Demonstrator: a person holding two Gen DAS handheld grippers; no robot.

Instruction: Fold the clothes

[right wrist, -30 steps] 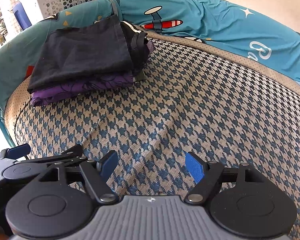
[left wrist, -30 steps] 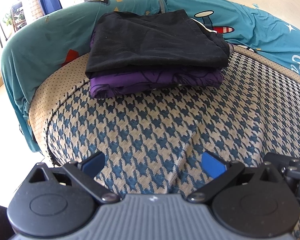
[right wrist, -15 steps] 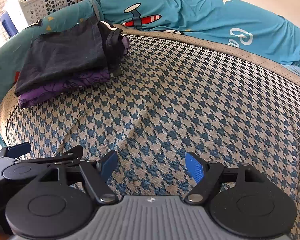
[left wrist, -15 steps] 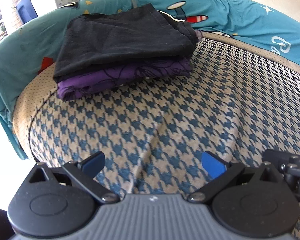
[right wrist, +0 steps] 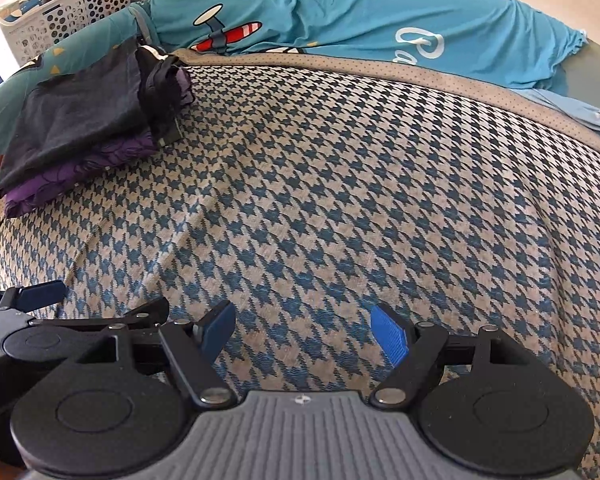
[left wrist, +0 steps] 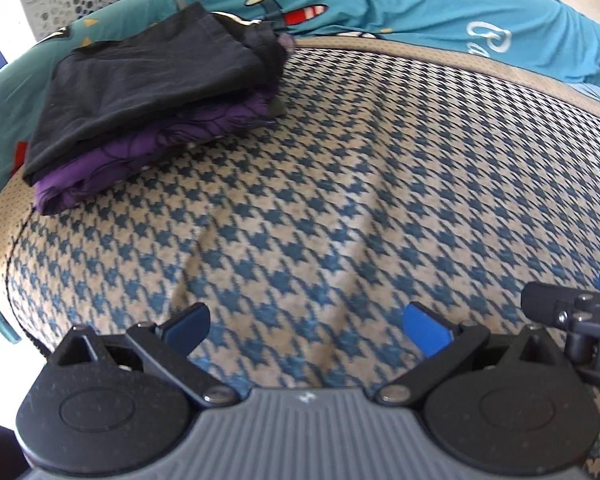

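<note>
While nothing sits between its blue pads, the left hand-held gripper (left wrist: 306,326) is open, empty, angled down over the houndstooth blanket (left wrist: 360,184). Left wrist view: folded stack up and to the left, at the far left corner of the bed, black garment (left wrist: 148,80) on top of purple garment (left wrist: 148,148). Stack's long axis runs from lower left to upper right. Part of the right hand-held gripper (left wrist: 576,312) shows at the right edge, just beside.

Right wrist view: right hand-held gripper (right wrist: 302,332) open, empty, jaws wide. Same stack, black garment (right wrist: 80,112) over purple garment (right wrist: 80,172), sits far left, well apart. Left hand-held gripper (right wrist: 40,312) shows at the left edge, so the left hand is nearer the stack. White laundry basket (right wrist: 72,12) beyond the teal airplane-print sheet (right wrist: 340,12). No unfolded garment visible on the blanket; the next piece likely has to be fetched.
</note>
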